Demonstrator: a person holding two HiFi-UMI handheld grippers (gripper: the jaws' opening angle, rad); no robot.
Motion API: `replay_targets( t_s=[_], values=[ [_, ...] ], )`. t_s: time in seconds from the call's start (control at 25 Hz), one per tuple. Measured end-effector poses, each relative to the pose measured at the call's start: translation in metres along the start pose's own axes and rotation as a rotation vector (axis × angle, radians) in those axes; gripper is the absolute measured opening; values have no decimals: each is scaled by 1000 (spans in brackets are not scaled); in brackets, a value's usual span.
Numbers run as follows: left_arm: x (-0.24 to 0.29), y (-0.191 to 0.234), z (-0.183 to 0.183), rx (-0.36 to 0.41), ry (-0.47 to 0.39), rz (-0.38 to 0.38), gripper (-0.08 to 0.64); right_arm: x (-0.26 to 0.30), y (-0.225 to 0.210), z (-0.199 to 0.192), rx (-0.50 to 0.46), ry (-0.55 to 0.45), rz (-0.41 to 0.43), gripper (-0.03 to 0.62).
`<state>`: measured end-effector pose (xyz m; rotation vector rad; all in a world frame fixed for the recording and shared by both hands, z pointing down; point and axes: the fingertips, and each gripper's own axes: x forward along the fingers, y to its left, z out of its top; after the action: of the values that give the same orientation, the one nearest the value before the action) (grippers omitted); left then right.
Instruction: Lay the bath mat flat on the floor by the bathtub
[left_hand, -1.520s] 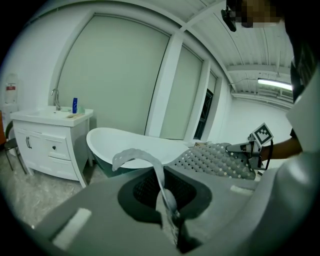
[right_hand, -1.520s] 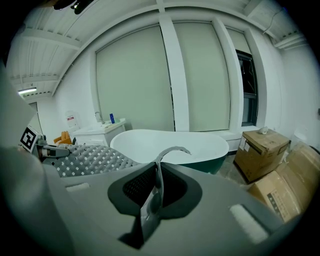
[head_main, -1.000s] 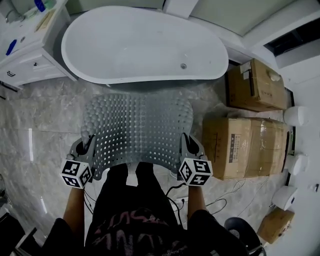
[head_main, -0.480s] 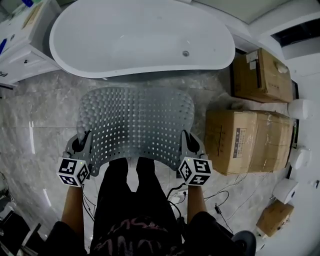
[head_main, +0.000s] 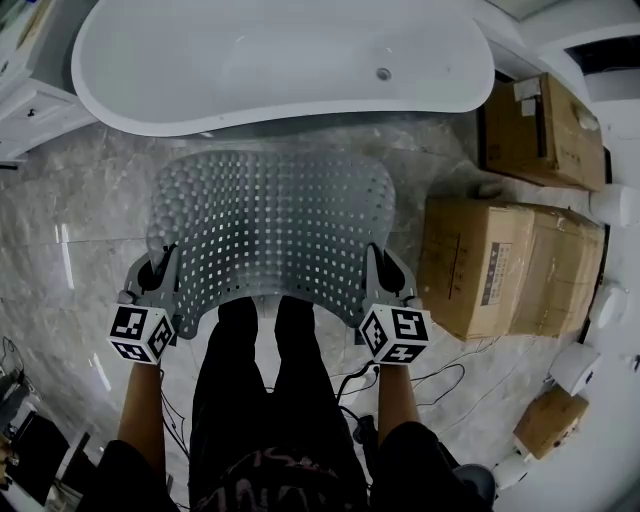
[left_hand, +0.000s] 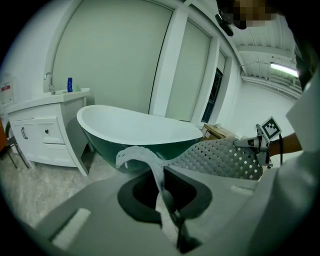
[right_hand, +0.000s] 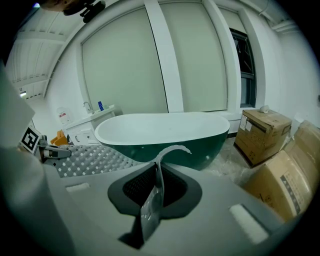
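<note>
Bath mat (head_main: 270, 230) is being held at two places: the left gripper (head_main: 163, 270) is pressing its jaws together on the thin near-left edge, and the right gripper (head_main: 380, 272) is clamping its jaws on the near-right edge. In each gripper view a strip of grey material is curling up out of the jaws. Between the two grippers the mat is spreading wide and sagging, its perforated, bumpy sheet arching away toward the far side. Its far edge is rolling downward close to the base of the bathtub (head_main: 280, 60); whether that edge is touching the floor (head_main: 80, 220) cannot be told. The person's legs (head_main: 265, 380) are standing just behind the mat's near edge. Cardboard boxes (head_main: 500, 265) are sitting to the right, a white cabinet (head_main: 30, 100) is showing at the far left, and cables (head_main: 440, 385) are trailing over the floor at the near right. Judging by the way it is draping and curling, the mat is looking light, soft and rubbery rather than stiff, so it is likely to fold on itself if one side goes slack. Holding it by both side edges near the near corners, as now, is probably keeping it spread, though so thin a rim could be slipping out of a loose pinch.
</note>
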<state>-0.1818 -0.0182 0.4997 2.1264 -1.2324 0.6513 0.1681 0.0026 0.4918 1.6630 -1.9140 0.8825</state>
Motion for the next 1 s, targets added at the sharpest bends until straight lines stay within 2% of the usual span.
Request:
replay_targets(
  t_s=[0.36,0.76,1.0],
  values=[
    [43,10,-44,-13,24,9,20,41,-10,-34,-15,14,10,44],
    [93,33,-112,-20,62,76,20,86,-13,-94,-8,54,23,44],
    [126,45,-145,-6,80,67,20,117,-15,-128,14,59,4,44]
  ],
)
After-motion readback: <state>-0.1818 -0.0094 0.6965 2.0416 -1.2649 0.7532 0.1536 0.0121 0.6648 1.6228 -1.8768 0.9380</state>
